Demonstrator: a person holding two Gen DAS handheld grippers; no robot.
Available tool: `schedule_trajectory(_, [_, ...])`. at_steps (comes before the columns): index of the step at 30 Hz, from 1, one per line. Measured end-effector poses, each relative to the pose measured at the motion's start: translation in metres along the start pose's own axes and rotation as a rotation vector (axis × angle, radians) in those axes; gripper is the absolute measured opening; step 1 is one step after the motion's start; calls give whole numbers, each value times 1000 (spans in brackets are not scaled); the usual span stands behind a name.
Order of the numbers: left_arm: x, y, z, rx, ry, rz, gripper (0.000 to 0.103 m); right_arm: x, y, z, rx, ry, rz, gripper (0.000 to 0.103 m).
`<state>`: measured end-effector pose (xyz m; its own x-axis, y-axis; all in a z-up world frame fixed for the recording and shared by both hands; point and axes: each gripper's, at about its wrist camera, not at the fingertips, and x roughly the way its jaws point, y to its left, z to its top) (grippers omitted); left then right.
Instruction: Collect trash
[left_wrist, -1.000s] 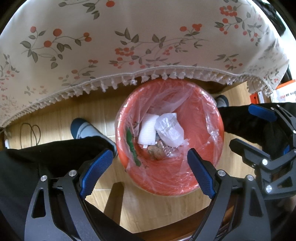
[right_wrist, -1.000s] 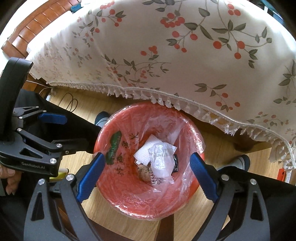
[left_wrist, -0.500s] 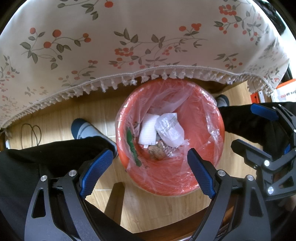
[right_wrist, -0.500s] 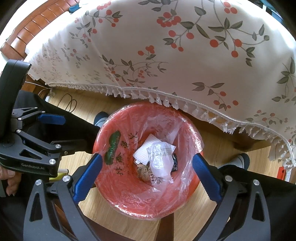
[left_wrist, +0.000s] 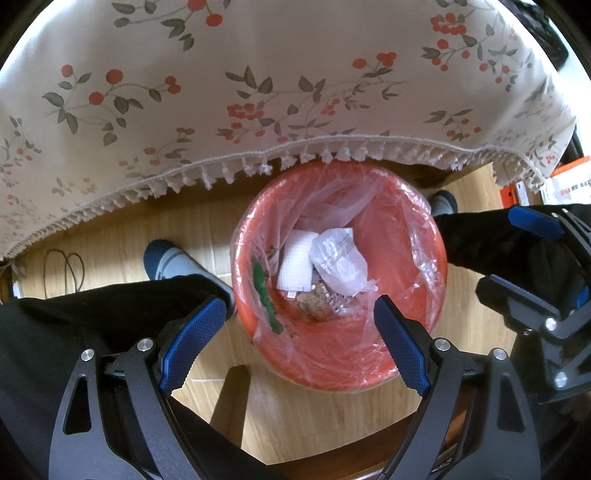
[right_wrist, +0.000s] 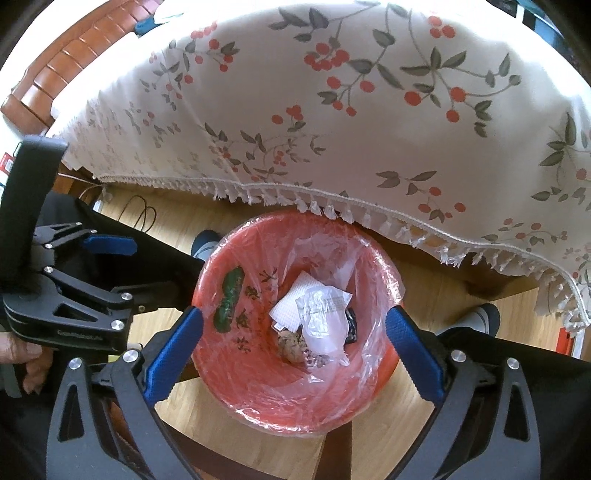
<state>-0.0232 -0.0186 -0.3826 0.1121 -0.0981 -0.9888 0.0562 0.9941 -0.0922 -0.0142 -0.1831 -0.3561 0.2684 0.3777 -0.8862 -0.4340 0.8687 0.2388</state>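
Note:
A red trash bin (left_wrist: 421, 332) lined with a clear plastic bag stands on the wooden floor under the table edge; it also shows in the right wrist view (right_wrist: 236, 369). Inside lie a white tissue (left_wrist: 295, 264), a crumpled clear wrapper (left_wrist: 341, 264), a brown scrap (left_wrist: 314, 310) and a green mark on the wall (left_wrist: 264, 295). My left gripper (left_wrist: 295, 347) is open and empty above the bin. My right gripper (right_wrist: 291, 356) is open and empty above the bin too. Each gripper shows at the edge of the other's view.
A floral tablecloth (left_wrist: 258, 92) with a fringed hem hangs over the bin's far side. The person's black-trousered legs and grey slippers (left_wrist: 170, 260) flank the bin. A dark cable (left_wrist: 66, 266) lies on the floor at left. Orange-white packaging (left_wrist: 569, 181) sits far right.
The right gripper's jaws have spread a little wider and it has shifted slightly. The left gripper and the bin's contents are nearly unchanged.

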Motion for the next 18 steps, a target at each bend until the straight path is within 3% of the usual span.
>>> schedule_trajectory(8, [-22,2,5,-3,-39,17,86,-29,2,5,-5,-57,-26,98])
schedule_trajectory(12, [-46,5,10,-8,-89,25,86,-54,2,13,-18,-98,-80,98])
schedule_trajectory(18, [-119,10,34,-2,-275,33,86,-105,-4,43,-25,-238,-117,98])
